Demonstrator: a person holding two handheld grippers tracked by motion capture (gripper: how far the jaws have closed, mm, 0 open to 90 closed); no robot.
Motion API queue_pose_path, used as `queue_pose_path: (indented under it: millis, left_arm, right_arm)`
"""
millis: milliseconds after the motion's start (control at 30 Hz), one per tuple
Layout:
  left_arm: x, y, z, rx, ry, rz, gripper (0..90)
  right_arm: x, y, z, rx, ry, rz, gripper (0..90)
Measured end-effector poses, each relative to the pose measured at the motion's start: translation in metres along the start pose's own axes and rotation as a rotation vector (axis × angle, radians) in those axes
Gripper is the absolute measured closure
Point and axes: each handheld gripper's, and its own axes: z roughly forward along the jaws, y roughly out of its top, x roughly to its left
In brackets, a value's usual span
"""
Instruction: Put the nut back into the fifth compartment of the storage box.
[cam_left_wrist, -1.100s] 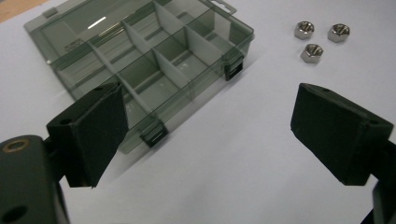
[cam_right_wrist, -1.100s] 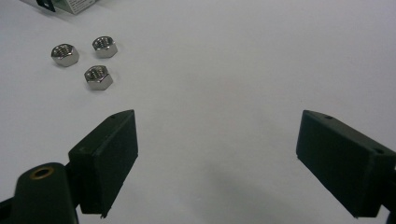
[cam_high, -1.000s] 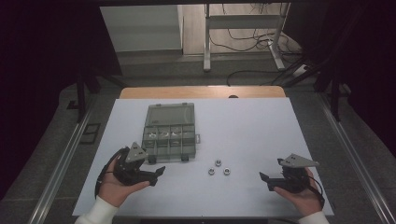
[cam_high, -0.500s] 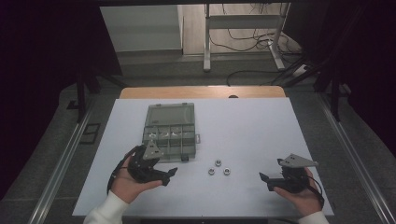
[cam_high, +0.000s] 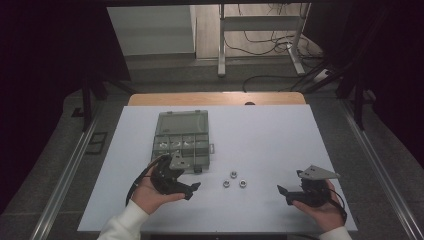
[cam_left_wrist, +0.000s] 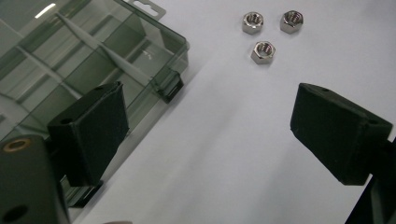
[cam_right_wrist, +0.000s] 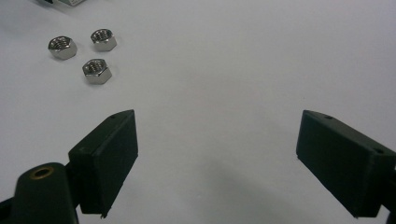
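Two wide-open hand-held grippers near three loose hex nuts on a white desk (cam_high: 260, 135).

Left hand-held gripper (cam_high: 192, 189) low over the desk at the near left, jaws spread wide and empty, just beside the near right corner of a smoky clear compartment box (cam_high: 181, 134) with its latch (cam_left_wrist: 170, 86) at that corner. Three hex nuts (cam_high: 233, 180) clustered on the bare desk, a little right of that gripper's jaws and apart from the box; seen again at the far end of the left gripper view (cam_left_wrist: 264, 51). Right hand-held gripper (cam_high: 281, 195) at the near right, jaws likewise wide and holding nothing, aimed left toward the nuts (cam_right_wrist: 95, 70), well apart from them.
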Motion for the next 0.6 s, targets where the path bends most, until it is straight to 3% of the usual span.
queue_pose_path:
  millis: [600]
  left_arm:
    - [-0.015, 0.019, 0.034, 0.044, -0.085, 0.059, 11.3]
  right_arm:
    - [-0.001, -0.001, 0.0, 0.007, -0.011, 0.008, 13.2]
